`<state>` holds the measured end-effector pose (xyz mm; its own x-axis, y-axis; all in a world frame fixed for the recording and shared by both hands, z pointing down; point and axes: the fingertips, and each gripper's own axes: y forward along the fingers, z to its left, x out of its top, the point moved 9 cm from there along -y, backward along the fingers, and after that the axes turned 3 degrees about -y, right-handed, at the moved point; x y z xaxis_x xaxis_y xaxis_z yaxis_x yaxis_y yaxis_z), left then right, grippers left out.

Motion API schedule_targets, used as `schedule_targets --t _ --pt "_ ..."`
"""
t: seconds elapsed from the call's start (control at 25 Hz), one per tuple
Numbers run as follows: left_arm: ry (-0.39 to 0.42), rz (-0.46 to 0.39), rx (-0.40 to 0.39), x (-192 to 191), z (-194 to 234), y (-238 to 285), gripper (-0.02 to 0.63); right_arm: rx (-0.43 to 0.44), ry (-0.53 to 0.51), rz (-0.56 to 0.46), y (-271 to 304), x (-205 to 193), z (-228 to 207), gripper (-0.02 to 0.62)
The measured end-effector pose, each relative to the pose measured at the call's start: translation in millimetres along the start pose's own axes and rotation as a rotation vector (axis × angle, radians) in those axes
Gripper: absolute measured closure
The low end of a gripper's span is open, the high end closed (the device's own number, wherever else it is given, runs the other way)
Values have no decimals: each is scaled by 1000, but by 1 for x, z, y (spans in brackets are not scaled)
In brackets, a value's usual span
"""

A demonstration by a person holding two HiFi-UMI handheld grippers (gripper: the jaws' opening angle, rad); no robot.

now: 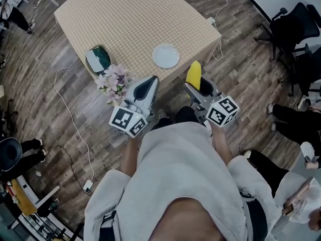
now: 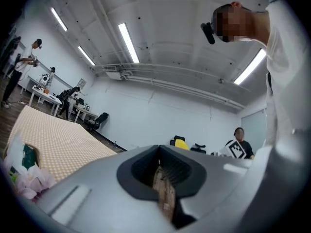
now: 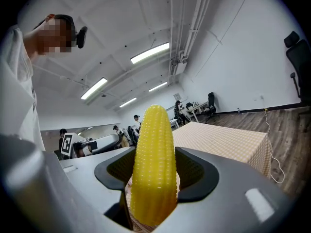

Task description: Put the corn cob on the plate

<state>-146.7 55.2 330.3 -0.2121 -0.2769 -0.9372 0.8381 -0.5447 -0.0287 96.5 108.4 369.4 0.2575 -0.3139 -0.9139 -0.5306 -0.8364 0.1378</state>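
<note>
In the head view the yellow corn cob (image 1: 193,74) stands upright in my right gripper (image 1: 196,86), which is shut on it just short of the table's near edge. The right gripper view shows the corn cob (image 3: 154,164) clamped between the dark pads (image 3: 200,174), tip upward. The white plate (image 1: 165,55) lies empty on the checkered table (image 1: 130,19), a little beyond and left of the cob. My left gripper (image 1: 147,88) hovers beside the right one. Its jaws are together with nothing held, as the left gripper (image 2: 163,174) shows in its own view.
A green and white object (image 1: 98,59) and a bunch of pink flowers (image 1: 114,82) sit at the table's near left corner. A white cable (image 1: 70,119) runs over the wooden floor. Office chairs (image 1: 296,29) and seated people (image 1: 296,119) are at the right.
</note>
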Motion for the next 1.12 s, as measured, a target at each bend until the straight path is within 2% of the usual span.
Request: schedule_targets --t 0.32,0.56,0.72,1.12 --pt "-3 12 21 -4 8 9 600 19 14 13 10 -1 -15 341" --pt "-24 26 81 -11 20 25 600 62 23 33 27 4 -38 340" --pt "-7 31 115 -9 29 47 598 98 30 39 43 12 -61 341" --pt "49 -28 222 20 47 109 598 212 10 10 90 62 -122 341"
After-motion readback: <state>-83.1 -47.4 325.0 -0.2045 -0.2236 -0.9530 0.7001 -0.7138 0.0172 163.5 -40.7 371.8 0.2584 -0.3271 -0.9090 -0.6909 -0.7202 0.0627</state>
